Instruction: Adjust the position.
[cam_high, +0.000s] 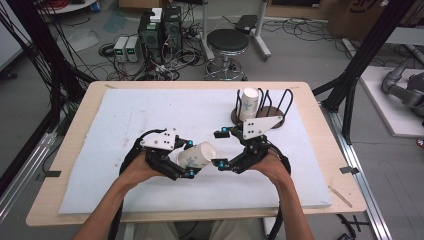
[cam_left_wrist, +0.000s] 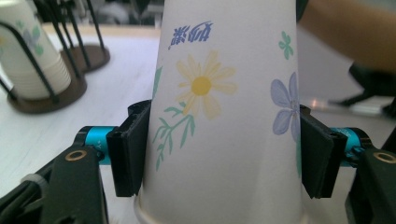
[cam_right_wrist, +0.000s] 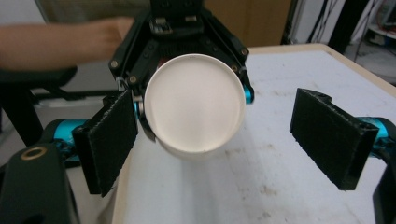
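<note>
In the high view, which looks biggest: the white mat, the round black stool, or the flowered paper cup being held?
1. White mat, by far.
2. Black stool, though it sits farther from the camera.
3. Flowered paper cup held in the left gripper.

Left gripper (cam_high: 189, 159) clamps a paper cup (cam_high: 196, 155) between both pads (jaws pointing rightward); right gripper (cam_high: 221, 148) faces it, jaws spread wide; both forearms enter from below.

cup (cam_left_wrist: 219, 116) rim below frame edge
</note>
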